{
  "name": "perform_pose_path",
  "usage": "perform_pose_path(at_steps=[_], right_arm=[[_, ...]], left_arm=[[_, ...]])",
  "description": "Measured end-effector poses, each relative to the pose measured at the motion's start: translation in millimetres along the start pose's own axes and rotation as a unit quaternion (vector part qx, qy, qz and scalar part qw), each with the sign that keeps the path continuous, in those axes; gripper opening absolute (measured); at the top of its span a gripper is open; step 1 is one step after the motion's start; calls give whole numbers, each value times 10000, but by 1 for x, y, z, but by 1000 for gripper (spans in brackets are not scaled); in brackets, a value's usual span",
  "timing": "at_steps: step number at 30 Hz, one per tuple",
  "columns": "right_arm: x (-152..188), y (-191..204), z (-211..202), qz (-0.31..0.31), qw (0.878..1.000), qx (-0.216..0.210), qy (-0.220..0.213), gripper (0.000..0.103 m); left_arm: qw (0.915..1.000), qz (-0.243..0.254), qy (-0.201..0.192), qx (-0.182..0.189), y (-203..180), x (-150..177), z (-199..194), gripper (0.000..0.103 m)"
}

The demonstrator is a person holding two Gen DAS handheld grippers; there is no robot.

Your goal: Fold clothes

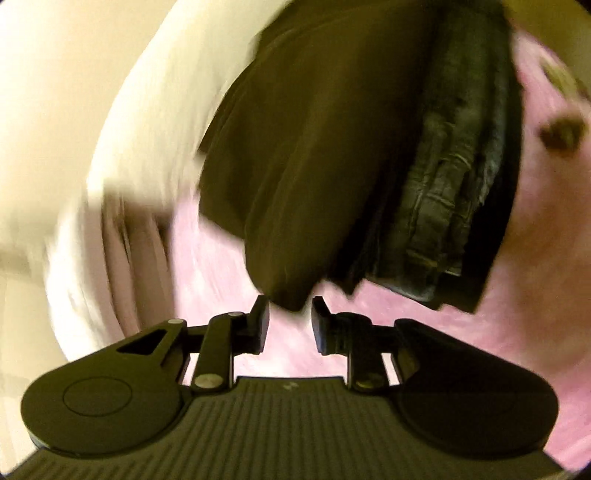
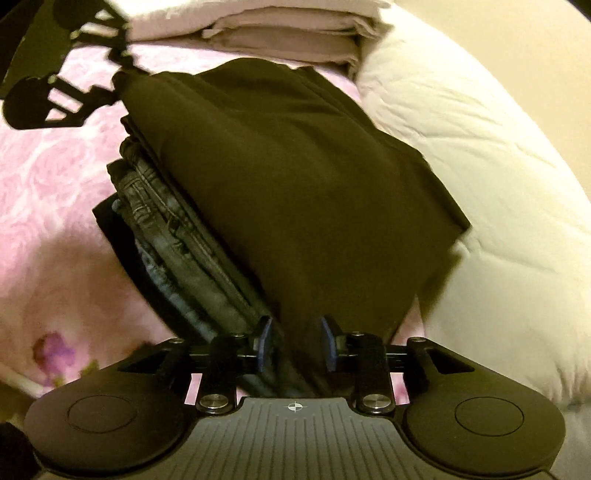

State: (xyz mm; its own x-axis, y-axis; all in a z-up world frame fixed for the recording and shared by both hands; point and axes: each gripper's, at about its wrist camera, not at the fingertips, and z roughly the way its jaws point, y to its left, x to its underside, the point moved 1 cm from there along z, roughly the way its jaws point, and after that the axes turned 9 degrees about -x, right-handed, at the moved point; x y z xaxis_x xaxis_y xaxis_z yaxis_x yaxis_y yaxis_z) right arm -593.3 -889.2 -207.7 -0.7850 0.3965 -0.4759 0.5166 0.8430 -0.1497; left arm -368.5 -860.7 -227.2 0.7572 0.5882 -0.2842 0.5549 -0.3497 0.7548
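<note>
Right gripper: your right gripper (image 2: 297,345) sits at the near end of the clothes pile, its jaws parted, with the edge of the dark garment (image 2: 295,177) lying between the blue pads (image 2: 265,343); you cannot tell whether the pads press the cloth or only flank it.
Left gripper: your left gripper (image 1: 290,325) hangs at the opposite end of the same pile, jaws apart, nothing between them but pink cover; the tip of the dark garment (image 1: 314,166) hangs just above the fingertips without being pinched. In the right wrist view this gripper (image 2: 120,77) shows at the far corner of the garment, top left.
Dark garment: it is folded and lies as the top layer of the pile, draped over the layers beneath and reaching onto the white duvet on one side.
Jeans: folded grey-blue jeans (image 2: 173,229) lie directly under the dark garment, their seams and edges showing along its side; in the left wrist view the jeans (image 1: 443,206) show beside the top layer.
Bottom layer: a black folded piece (image 2: 114,229) lies under the jeans, touching the cover.
Bed cover: the pink flowered cover (image 2: 48,173) bears the whole pile.
White duvet: a puffy white duvet (image 2: 480,166) lies beside the pile, touching the dark garment's edge.
Far stack: folded pale bedding (image 2: 280,33) lies beyond the pile.
Containers: none in view; the clothes rest on the bed alone.
Left view: much of it is motion-blurred.
</note>
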Motion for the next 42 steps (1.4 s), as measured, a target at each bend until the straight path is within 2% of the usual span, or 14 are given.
perform_pose_path(at_steps=[1,3,5,7,11,14,16,18,20,22,26,31,37,42], right_arm=[[4,2,-8,152,9999,-4,0,40],[8,9,-26,523,9986,-40,-66,48],[12,18,-45,1034,9944,-119,-177,57],[18,29,-64,1718,9844,-211,-311,69],[26,50,-99,3000,9518,-306,-556,76],[28,65,-122,3632,9288,-256,-686,78],[29,75,-137,4005,9129,-217,-766,80],[27,87,-150,4080,9093,-142,-809,81],[25,98,-163,4147,9059,-70,-856,81],[25,111,-173,4154,9049,-21,-925,82],[25,137,-192,4184,9026,66,-1016,83],[29,159,-209,4189,9018,121,-1053,84],[34,159,-220,4249,8986,115,-1092,85],[31,147,-224,4054,9068,36,-1158,85]], left_arm=[[9981,-561,177,155,11,8,-8,26],[9847,-1627,451,439,30,24,-28,31],[9640,-2505,548,706,42,37,-51,43],[9381,-3275,576,971,50,45,-78,54],[8928,-4238,588,1411,45,49,-132,69],[8762,-4545,563,1504,47,56,-163,79],[8741,-4565,537,1570,49,61,-183,79],[8749,-4535,517,1618,48,63,-201,81],[8781,-4472,515,1619,46,64,-214,92],[8804,-4409,516,1670,43,65,-217,99],[8909,-4241,500,1546,37,68,-238,99],[8903,-4231,584,1580,33,70,-253,98],[8938,-4226,488,1418,37,61,-268,98],[8911,-4323,551,1265,39,47,-269,98]])
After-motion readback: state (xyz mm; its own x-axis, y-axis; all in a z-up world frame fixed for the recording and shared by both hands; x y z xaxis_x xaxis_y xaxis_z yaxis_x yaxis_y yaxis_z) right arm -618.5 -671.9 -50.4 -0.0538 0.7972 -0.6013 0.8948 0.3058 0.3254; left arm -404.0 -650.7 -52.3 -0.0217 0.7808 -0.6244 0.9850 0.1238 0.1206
